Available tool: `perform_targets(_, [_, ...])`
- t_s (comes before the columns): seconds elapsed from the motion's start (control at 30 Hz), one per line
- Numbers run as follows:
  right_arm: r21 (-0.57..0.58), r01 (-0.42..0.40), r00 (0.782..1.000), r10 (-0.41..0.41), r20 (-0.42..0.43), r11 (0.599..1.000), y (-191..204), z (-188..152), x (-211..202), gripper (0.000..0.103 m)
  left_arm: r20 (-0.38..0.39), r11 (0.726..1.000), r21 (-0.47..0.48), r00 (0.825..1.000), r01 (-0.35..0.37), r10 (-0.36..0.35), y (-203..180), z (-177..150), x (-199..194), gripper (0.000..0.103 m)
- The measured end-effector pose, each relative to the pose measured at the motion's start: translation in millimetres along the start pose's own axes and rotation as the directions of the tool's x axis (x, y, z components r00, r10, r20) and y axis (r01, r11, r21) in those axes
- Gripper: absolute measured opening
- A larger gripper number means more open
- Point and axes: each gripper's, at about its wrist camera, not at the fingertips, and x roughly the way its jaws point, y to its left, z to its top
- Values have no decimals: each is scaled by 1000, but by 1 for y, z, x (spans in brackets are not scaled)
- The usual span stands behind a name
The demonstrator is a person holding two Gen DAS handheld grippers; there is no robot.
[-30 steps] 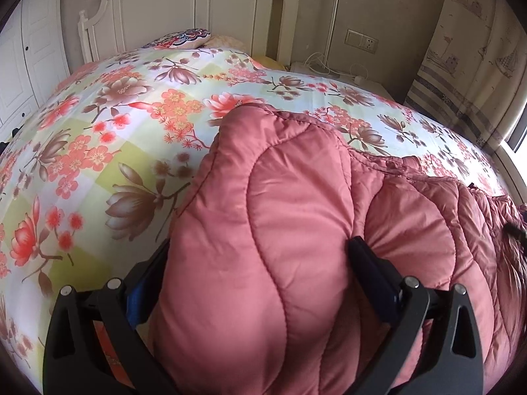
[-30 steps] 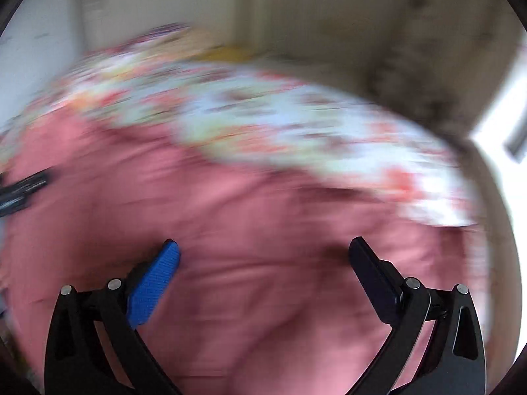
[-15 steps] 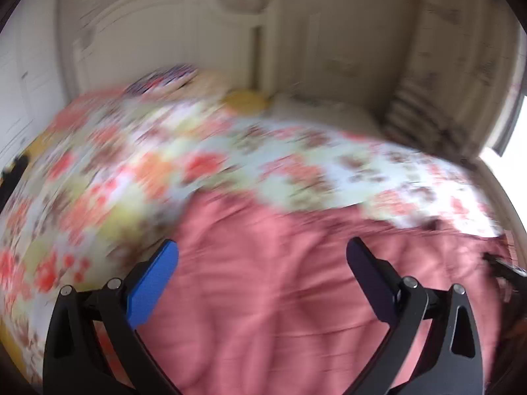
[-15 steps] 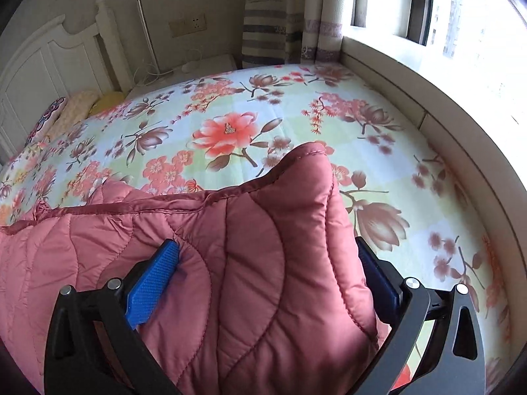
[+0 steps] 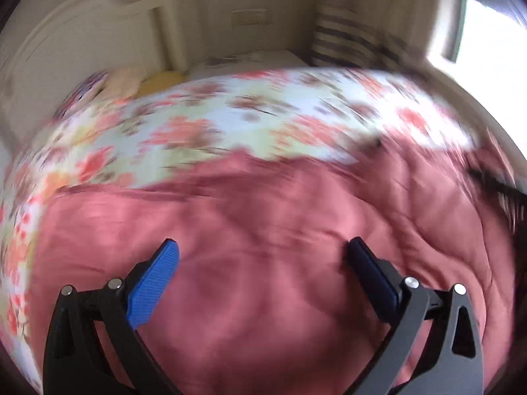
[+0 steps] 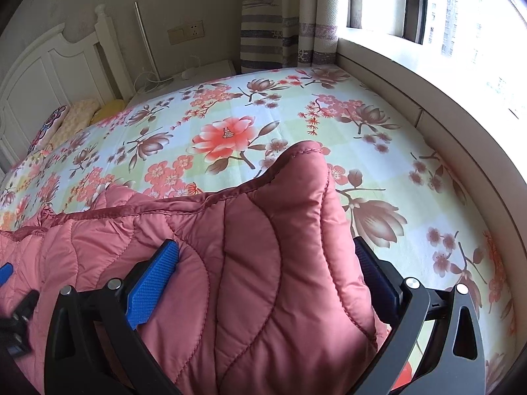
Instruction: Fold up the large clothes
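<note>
A pink quilted padded jacket (image 5: pixel 263 230) lies spread on the floral bed sheet (image 5: pixel 204 121). My left gripper (image 5: pixel 262 256) is open and empty above the jacket; that view is blurred. In the right wrist view a raised corner of the jacket (image 6: pixel 263 263) sits between the wide-open blue pads of my right gripper (image 6: pixel 266 256). The pads stand at its sides and do not pinch it. The left gripper's tip (image 6: pixel 10 302) shows at the left edge of the right wrist view.
The white headboard (image 6: pixel 49 65) and pillows (image 6: pixel 75 112) are at the far left end of the bed. A wall socket (image 6: pixel 186 31), striped curtain (image 6: pixel 263 19) and window ledge (image 6: pixel 411 75) lie beyond the bed on the right.
My left gripper has let go of the jacket corner it surrounded and swung right over the spread jacket. My right gripper came to rest around the jacket's right corner.
</note>
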Motion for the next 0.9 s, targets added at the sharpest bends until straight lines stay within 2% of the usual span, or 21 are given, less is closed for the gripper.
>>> perform_targets(0.07, [4,-5,1000,5,-2,1000,-1,0,0,98,18,991,-89,995,-96,98,43,6,-2,101])
perform_targets(0.13, [12,-16,1000,16,-6,1000,-2,1,2,98,-15,970,-143,980,-196,196,85,1,7,101])
perform_targets(0.17, [14,-19,1000,19,-7,1000,-2,1,2,98,-33,964,-157,977,-215,213,98,-4,11,101])
perform_targets(0.23, [18,-26,1000,26,-9,999,-3,1,3,98,-59,961,-255,994,-106,94,130,-17,23,101])
perform_targets(0.27, [19,-34,999,35,-9,999,-3,1,3,98,-49,954,-292,997,-74,62,137,-19,22,101])
perform_targets(0.37, [6,-14,1000,14,14,1000,0,0,-3,98,-47,963,-220,987,-157,150,124,-18,22,101])
perform_targets(0.4, [6,-3,999,3,40,1000,1,0,-9,98,-40,963,-190,982,-191,187,118,-17,21,101])
perform_targets(0.47, [6,6,993,-7,118,1000,4,-3,-30,98,-38,962,-179,979,-205,201,116,-17,21,101])
perform_targets(0.53, [-42,-74,976,81,201,996,15,-11,-60,98,-38,963,-191,981,-192,188,120,-19,19,101])
perform_targets(0.63, [-208,-134,954,183,239,969,44,-26,-88,98,-36,962,-192,981,-193,190,120,-18,21,101])
perform_targets(0.67, [-297,-133,952,205,228,946,58,-37,-93,98,-35,962,-191,981,-195,192,119,-17,21,101])
perform_targets(0.7, [-365,-125,961,204,186,923,70,-47,-89,98,-34,962,-191,981,-193,190,119,-18,20,101])
perform_targets(0.77, [-454,-126,985,166,51,882,86,-68,-61,98,-35,963,-191,982,-189,186,119,-17,21,101])
perform_targets(0.8, [-449,-144,983,180,39,882,84,-74,-55,98,-38,963,-188,981,-192,188,118,-17,21,101])
perform_targets(0.9, [-376,-187,979,202,-1,907,71,-62,-54,98,-51,963,-176,979,-204,198,117,-18,17,101])
